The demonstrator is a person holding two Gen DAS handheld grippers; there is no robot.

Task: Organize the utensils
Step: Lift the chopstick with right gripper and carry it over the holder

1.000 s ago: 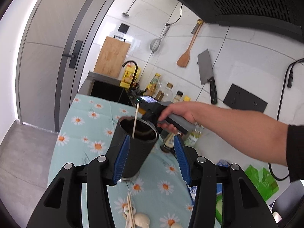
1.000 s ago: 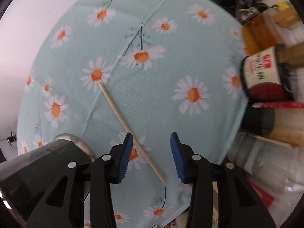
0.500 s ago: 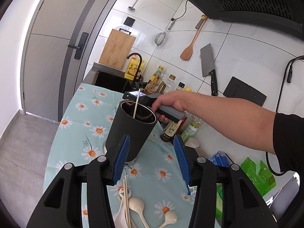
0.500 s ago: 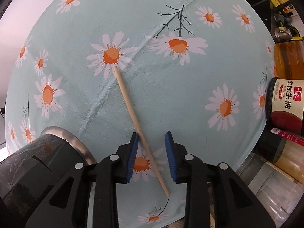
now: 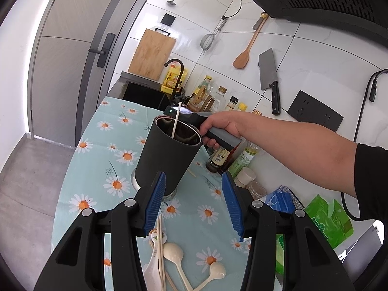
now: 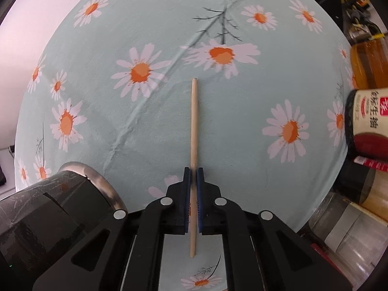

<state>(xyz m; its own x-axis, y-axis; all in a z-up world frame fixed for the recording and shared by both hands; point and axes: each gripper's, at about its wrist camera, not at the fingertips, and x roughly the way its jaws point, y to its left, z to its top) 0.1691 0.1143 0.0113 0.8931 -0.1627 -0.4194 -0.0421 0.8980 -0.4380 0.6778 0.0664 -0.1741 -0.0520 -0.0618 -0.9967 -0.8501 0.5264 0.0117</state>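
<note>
- The left gripper has its jaws apart at 6 o'clock, gripping nothing.
- A dark cup stands just beyond them on the daisy-print tabletop, one chopstick leaning inside.
- A hand reaches in from 3 o'clock, holding a gripper handle behind the cup.
- Spoons and chopsticks lie at 6 o'clock.
- Bottles crowd 1 o'clock.

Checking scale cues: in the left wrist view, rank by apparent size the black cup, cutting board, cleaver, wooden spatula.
1. black cup, nearest the camera, so inflated
2. cutting board
3. cleaver and wooden spatula: too alike to rank
</note>
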